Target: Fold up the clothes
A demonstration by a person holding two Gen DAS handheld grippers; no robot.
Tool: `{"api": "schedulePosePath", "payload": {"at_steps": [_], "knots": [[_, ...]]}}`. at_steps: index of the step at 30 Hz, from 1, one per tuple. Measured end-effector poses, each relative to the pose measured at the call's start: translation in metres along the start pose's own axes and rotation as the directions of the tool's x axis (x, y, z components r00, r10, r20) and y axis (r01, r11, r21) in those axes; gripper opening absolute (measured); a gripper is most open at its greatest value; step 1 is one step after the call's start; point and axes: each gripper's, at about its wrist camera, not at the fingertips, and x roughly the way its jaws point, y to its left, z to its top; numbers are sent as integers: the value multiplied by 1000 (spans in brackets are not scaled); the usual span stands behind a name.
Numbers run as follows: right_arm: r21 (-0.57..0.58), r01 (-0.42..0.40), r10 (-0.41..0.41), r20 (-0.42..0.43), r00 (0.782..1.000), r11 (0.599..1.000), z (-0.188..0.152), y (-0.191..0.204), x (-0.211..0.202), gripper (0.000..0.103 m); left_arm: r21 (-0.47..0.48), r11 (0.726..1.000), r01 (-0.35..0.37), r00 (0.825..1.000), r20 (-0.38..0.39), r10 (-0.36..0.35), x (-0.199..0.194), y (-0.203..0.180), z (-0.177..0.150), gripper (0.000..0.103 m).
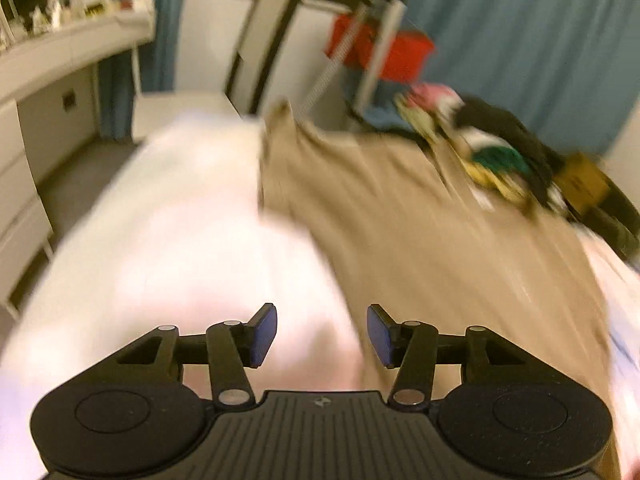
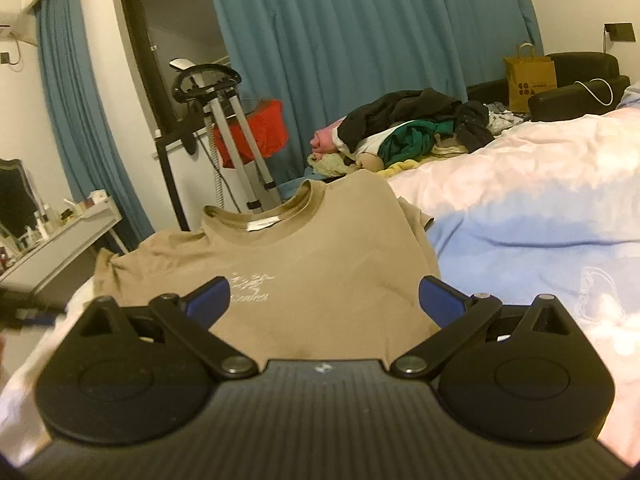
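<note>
- Right wrist view shows you the tan T-shirt [image 2: 320, 264] lying flat on the bed [image 2: 540, 200], collar away from you, pale lettering on the chest, one sleeve folded at its right edge.
- Your right tongs [image 2: 324, 298] are spread wide, blue pads [image 2: 210, 296] far apart, with nothing between them; they hover low over the shirt's lower half, pointing up its length toward the collar.
- Left wrist view is badly blurred: the same tan T-shirt [image 1: 420, 216] lies ahead and to the right on the white bedding [image 1: 160, 220].
- Your left tongs [image 1: 322, 334] stand partly open, blue pads [image 1: 264, 334] apart and empty, held above the bedding near the shirt's left edge; you cannot tell whether they touch the fabric.
- Beyond the shirt, a pile of clothes [image 2: 408, 128] sits at the far side of the bed.
- Behind it hang blue curtains [image 2: 360, 32], with a brown paper bag [image 2: 530, 80] to the right.
</note>
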Motion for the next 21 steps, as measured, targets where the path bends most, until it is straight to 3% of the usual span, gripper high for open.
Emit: {"api": "schedulePosePath", "payload": {"at_steps": [2,4,8,10,12,14,17,21], "knots": [[-13,-7,7,1,1000,1000,0,3,-12,103,-9,998,62,994,-89,-63,-21,6,-39,55],[-48,-9,10,4,1000,999,0,9,-26,103,-18,997,71,984,-163,-73,-33,14,-71,55],[-73,-9,11,24,1000,997,1,15,-59,103,-71,990,118,959,-249,-132,-50,30,-114,54],[-78,-1,3,36,999,997,3,15,-76,103,-81,986,148,955,-248,-164,-58,32,-123,49],[-86,11,-7,49,999,996,6,15,-92,103,-85,980,180,946,-257,-196,-65,32,-132,30],[-89,18,-13,63,998,996,9,14,-106,103,-64,975,211,930,-295,-220,-68,27,-136,27],[-72,27,-21,75,997,997,8,9,-121,103,-5,984,180,929,-326,-172,-72,17,-133,6],[-69,35,-30,69,997,997,5,8,-124,103,50,991,124,948,-300,-103,-95,9,-128,5]]}}
